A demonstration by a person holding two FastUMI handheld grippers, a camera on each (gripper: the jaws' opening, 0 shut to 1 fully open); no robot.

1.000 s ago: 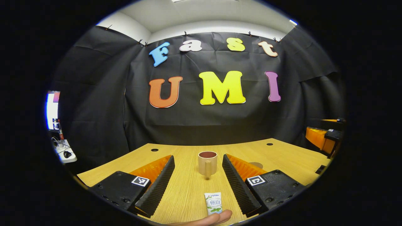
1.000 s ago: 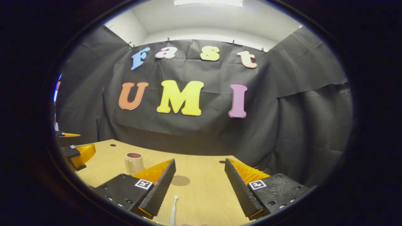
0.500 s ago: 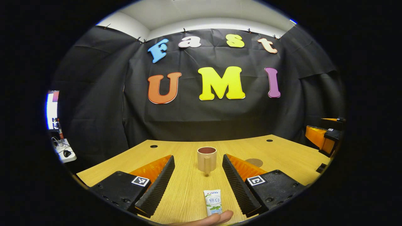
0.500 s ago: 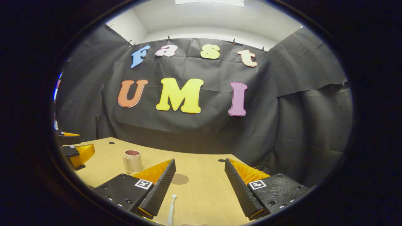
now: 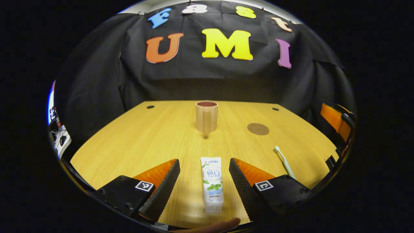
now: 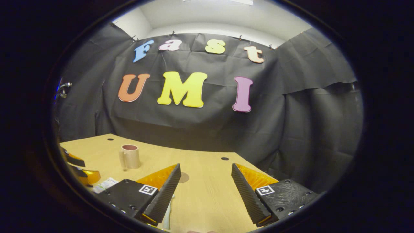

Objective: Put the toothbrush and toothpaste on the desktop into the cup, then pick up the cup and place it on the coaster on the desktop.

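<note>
1. The left gripper [image 5: 204, 176] hangs over the tabletop [image 5: 136, 139] with its fingers spread wide, the toothpaste [image 5: 212, 184] lying flat between them and touched by neither.

2. The cup [image 5: 206, 116] stands upright farther along the same line, handle facing the camera, well apart from the tube; nothing can be seen sticking out of its mouth.

3. The coaster [image 5: 258, 128], a flat brown disc, lies bare to the cup's right, and the toothbrush [image 5: 284, 160] lies on the wood nearer than the coaster, head pointing away.

4. The right gripper [image 6: 205, 186] is also spread wide and grips nothing; in the right gripper view, the toothbrush's pale handle peeks out by its left finger, with the cup farther off to the left.

5. A person's fingertip [image 5: 220, 225] shows at the bottom edge of the left gripper view.

6. Judging by the layout, the toothpaste pickup appears to be the step in hand: tube and brush are both out of the cup, and the cup is off the coaster.

7. That move would call for lowering until the fingers straddle the tube, then closing squarely across its width so the soft, flat body does not slip or buckle.
</note>
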